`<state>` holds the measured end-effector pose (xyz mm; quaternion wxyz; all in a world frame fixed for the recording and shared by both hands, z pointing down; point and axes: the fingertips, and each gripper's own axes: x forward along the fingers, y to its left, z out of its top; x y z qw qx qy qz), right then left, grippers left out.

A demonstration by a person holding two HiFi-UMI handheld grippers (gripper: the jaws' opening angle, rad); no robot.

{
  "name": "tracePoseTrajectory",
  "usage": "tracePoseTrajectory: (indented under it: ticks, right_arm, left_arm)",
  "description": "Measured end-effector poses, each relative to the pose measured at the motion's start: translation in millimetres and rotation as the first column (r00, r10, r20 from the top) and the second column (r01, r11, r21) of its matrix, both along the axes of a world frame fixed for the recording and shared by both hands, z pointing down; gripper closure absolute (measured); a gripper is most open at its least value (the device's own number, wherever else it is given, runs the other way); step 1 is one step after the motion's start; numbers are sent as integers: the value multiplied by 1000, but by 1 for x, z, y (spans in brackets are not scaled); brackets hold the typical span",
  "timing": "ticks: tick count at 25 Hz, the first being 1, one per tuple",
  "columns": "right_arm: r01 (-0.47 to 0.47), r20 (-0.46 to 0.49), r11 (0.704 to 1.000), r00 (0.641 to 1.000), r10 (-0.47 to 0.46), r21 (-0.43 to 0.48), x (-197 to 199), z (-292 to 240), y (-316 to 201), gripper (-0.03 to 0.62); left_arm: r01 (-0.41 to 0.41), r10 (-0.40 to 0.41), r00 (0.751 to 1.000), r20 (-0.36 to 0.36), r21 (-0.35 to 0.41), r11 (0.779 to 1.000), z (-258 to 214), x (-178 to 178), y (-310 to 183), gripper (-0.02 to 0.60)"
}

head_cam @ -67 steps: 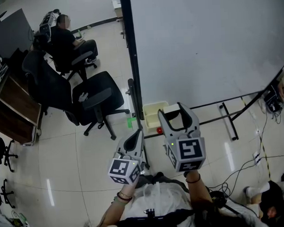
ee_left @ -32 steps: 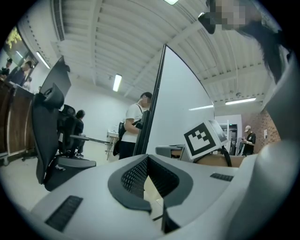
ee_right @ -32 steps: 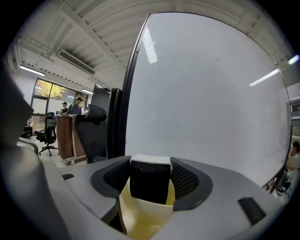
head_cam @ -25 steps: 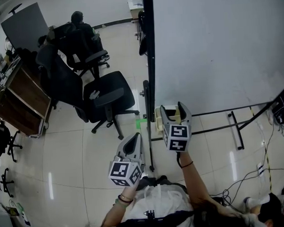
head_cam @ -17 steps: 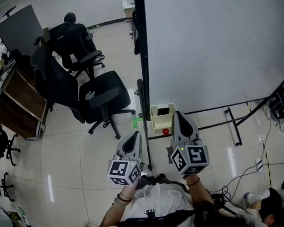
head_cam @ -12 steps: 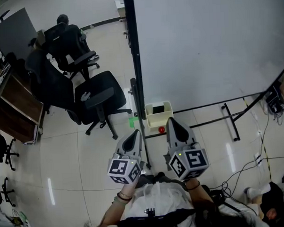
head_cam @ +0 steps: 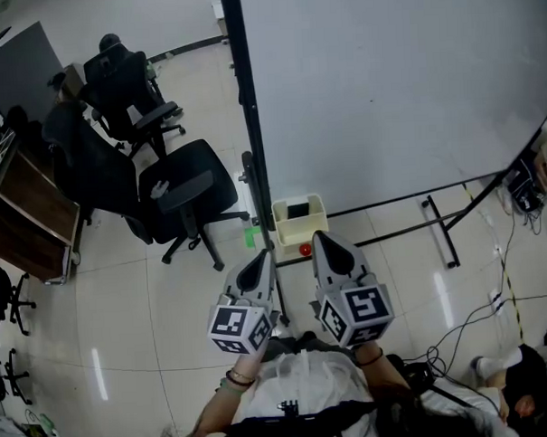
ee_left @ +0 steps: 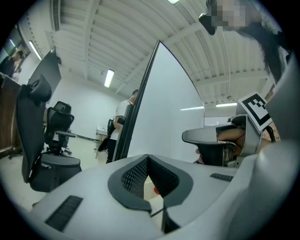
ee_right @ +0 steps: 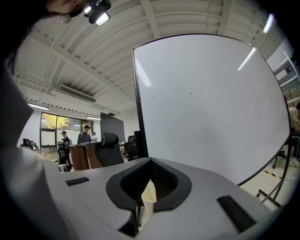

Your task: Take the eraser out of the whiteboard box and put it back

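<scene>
A cream whiteboard box [head_cam: 299, 223] hangs at the lower left corner of the whiteboard [head_cam: 385, 81]. The dark eraser [head_cam: 298, 209] lies inside it, and a small red thing [head_cam: 304, 250] sits just below the box. My right gripper [head_cam: 320, 237] is shut and empty, pulled back a short way below the box. My left gripper [head_cam: 264, 255] is also shut and empty, beside the whiteboard's black frame post [head_cam: 248, 124]. In the right gripper view the right gripper [ee_right: 151, 161] has its jaws closed, and the cream box [ee_right: 149, 194] shows through the gap below them.
Black office chairs [head_cam: 186, 185] stand on the tiled floor left of the board. A wooden desk [head_cam: 29, 224] is at the far left. The board's stand legs [head_cam: 437, 229] and floor cables [head_cam: 494, 303] lie to the right. People stand far off [ee_right: 84, 136].
The right gripper was open at the box a second ago. It has since shut empty and drawn back toward me, leaving the eraser in the box. The left gripper hardly moved.
</scene>
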<state>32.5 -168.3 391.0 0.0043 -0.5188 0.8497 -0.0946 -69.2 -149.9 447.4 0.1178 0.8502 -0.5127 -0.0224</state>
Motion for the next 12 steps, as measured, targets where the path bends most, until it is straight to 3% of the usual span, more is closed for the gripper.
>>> tracePoseTrajectory:
  ticks: [12]
  right_arm:
    - [25,-16,1000,1000,-25,-20,-7,6,-4,592]
  left_arm:
    - [38,-38,999,4,-4,999,1,-13,-1,597]
